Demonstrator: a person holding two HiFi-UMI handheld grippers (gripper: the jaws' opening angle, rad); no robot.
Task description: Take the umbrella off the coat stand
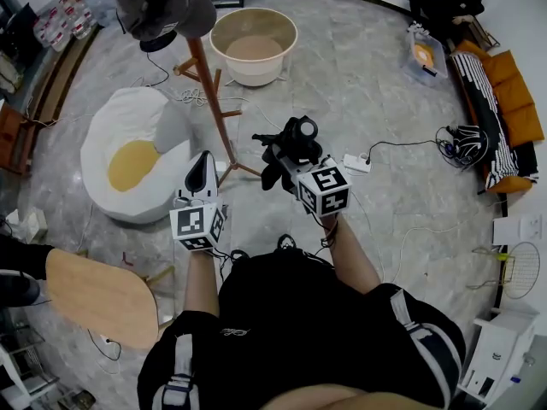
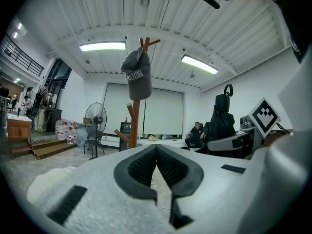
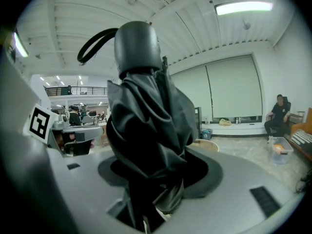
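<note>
Umbrella [image 1: 291,143], folded and black, stands pinched between the right tongs [image 1: 282,162]. Its bunched fabric fills the gap between the pads, and its rounded end with a loop strap rises above them. It is clear of the coat stand [image 1: 209,84], which rises just beyond and to the left of both hands. The left tongs [image 1: 203,167] are pressed together at the tips with nothing in them, and they point level toward the stand.

A grey cap [image 1: 158,2] hangs on the stand's top (its lettering is too small to read surely). A white beanbag [image 1: 137,152] with a yellow patch lies beside the stand's feet on the left. Thin cable loops over the floor near those feet. A power strip [image 1: 356,162] lies to the right of the umbrella.

Beyond the stand sits a round beige basin [image 1: 254,73]; only its tan bottom shows inside. A clear box [image 1: 438,71] near the sofa [image 1: 513,101] holds something orange. A round wooden seat [image 1: 94,293] is at the person's left. In the left gripper view a floor fan [image 2: 95,118] stands left of the stand.
</note>
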